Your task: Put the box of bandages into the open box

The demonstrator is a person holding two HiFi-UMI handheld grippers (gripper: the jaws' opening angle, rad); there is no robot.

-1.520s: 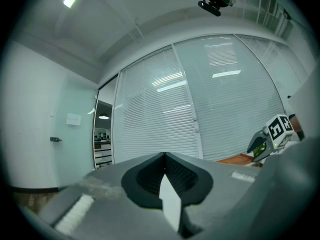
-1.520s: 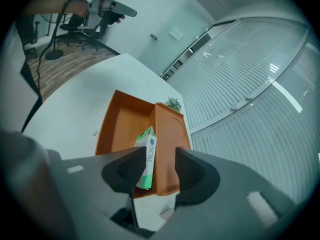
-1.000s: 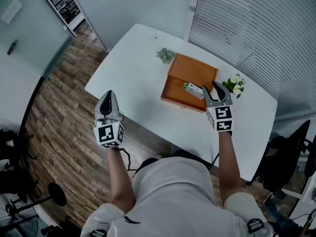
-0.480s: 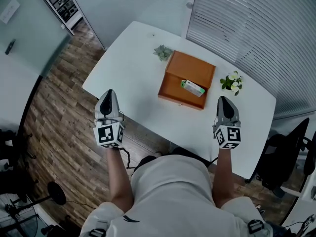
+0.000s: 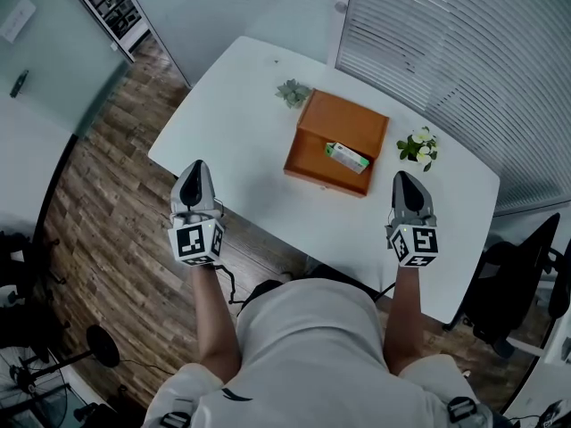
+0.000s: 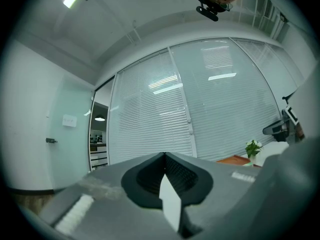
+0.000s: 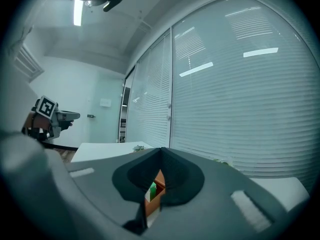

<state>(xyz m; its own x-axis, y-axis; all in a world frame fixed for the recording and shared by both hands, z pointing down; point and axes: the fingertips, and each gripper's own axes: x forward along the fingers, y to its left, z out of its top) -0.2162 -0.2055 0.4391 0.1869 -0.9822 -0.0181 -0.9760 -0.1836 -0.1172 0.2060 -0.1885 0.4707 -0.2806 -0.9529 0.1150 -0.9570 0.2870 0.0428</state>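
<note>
Head view: both forearms reach forward, holding the left gripper [image 5: 195,169] and right gripper [image 5: 404,179] well apart at the table's [image 5: 236,123] near edge. Each gripper's jaws are pressed together and empty.

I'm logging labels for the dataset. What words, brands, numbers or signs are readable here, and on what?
No text can be read in any view.
Print on the box of bandages, lying in the open box: green and white, too small to read.
Left marker cube and right marker cube: black-and-white square patterns, no letters.
Wall plate: too blurred to tell.
</note>
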